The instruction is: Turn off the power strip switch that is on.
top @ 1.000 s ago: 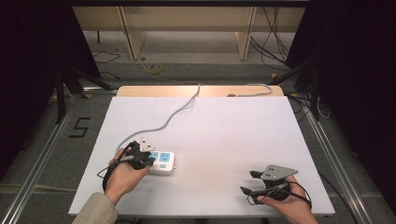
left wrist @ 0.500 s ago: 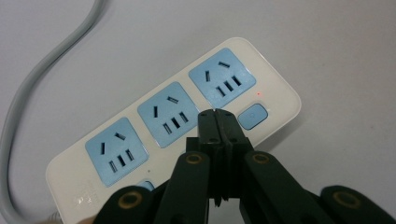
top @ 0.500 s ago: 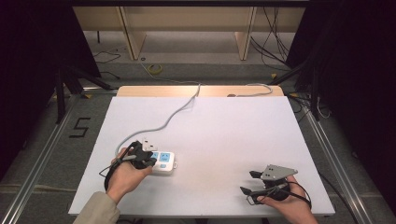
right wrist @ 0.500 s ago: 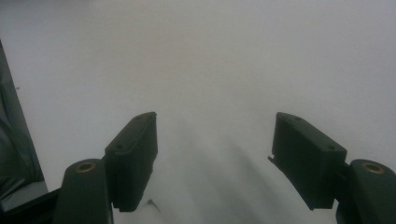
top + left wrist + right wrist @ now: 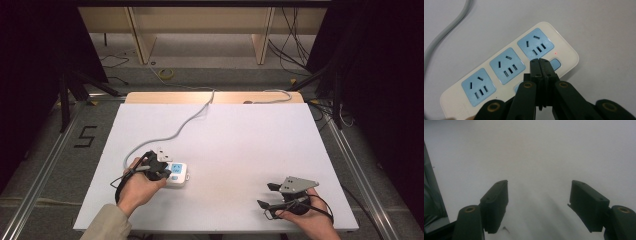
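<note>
We see a white power strip [image 5: 509, 72] with three pale blue sockets on the white table [image 5: 240, 140], near its left front. The left gripper [image 5: 540, 61] holds its jaws pressed together, tips at the blue switch [image 5: 555, 64], beside a tiny red light visible in the left gripper view. The right gripper [image 5: 539, 202] rests wide apart, empty.

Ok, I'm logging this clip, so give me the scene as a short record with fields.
surface: white table
item: white power strip, three blue sockets, grey cord
indicator: small red light lit
left tongs: shut, tips over the blue switch
right tongs: open, nothing between them, over bare table
</note>
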`<state>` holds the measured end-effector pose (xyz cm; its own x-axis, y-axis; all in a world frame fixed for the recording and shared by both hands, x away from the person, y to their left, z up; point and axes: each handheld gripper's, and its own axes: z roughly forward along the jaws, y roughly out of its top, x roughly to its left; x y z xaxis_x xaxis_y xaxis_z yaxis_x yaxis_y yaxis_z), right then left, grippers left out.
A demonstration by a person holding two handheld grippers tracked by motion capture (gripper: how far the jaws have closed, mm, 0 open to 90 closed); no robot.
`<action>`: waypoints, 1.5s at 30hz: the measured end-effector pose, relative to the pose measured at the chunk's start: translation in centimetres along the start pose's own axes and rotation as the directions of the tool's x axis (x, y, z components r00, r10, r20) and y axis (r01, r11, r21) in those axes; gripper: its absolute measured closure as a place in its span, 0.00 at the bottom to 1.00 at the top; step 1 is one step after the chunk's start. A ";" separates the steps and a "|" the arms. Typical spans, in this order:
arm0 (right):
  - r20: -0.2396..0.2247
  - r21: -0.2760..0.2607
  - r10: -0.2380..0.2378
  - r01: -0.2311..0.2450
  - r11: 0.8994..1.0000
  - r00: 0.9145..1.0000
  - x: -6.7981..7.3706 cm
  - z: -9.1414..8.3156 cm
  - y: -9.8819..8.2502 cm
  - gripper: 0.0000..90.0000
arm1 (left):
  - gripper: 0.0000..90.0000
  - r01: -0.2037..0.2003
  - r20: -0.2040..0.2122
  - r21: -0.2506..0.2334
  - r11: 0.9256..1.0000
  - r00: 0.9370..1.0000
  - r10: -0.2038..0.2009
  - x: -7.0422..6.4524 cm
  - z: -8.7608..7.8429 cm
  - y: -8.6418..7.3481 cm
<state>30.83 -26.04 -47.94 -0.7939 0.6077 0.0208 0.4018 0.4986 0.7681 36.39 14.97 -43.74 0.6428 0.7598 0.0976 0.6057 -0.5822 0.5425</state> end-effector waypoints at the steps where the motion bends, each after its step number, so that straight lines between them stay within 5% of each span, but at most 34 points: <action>1: 0.000 0.000 0.000 0.000 1.000 1.000 0.0 0.0 0.0 0.36 | 1.00 -0.002 0.002 0.002 1.000 1.000 0.002 0.0 0.0 0.1; 45: -0.005 -0.001 0.000 0.000 1.000 1.000 0.0 0.0 0.0 0.36 | 1.00 -0.047 0.024 0.033 0.998 0.999 0.046 -1.2 1.4 1.5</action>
<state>30.81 -26.05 -47.94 -0.7961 0.6048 0.0237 0.4015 0.4983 0.7685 37.19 12.81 -44.19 0.6810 0.7251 0.1027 0.5901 -0.6263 0.5095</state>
